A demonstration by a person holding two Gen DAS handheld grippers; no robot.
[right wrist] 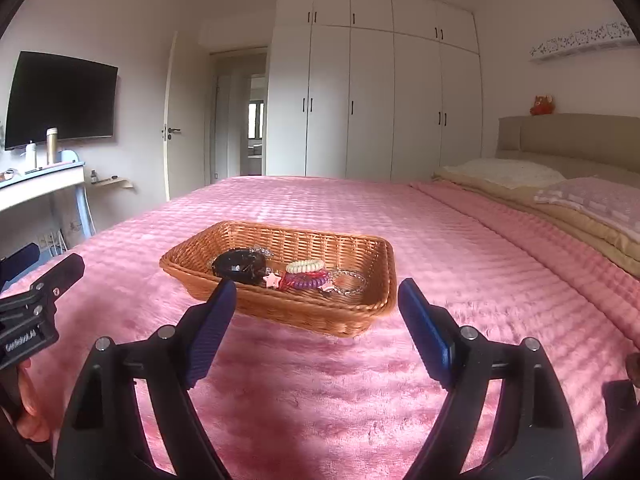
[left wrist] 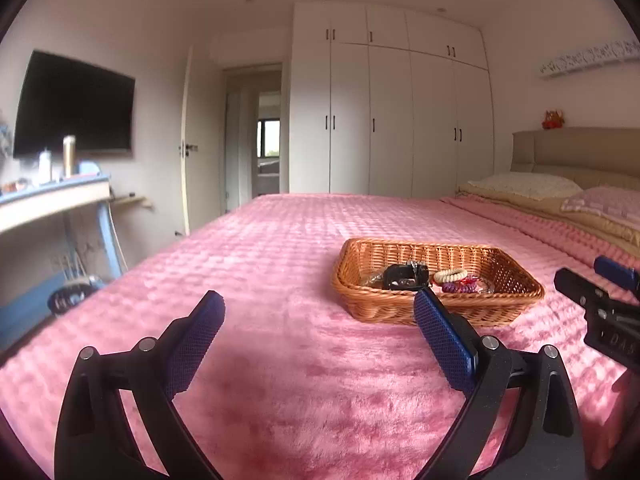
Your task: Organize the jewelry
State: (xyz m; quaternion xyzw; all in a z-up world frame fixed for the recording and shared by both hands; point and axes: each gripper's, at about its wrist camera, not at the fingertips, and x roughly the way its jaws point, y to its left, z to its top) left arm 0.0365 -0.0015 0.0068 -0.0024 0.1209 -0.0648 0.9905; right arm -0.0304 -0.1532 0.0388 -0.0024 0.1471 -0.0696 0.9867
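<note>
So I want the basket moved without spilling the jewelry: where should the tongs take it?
Grip the near long rim of the wicker basket, coming in level from the front. That wall stands upright, thin enough to pinch, and faces the open right tongs. The hair ties lie well inside.

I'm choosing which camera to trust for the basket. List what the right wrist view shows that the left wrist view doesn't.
Right wrist only: a pink star charm and a silver chain bracelet lying clear in the wicker basket.
Left wrist only: the basket's right end.
Both: the basket on the pink blanket, the black clip, the cream coil tie, both jaws open and empty.
</note>
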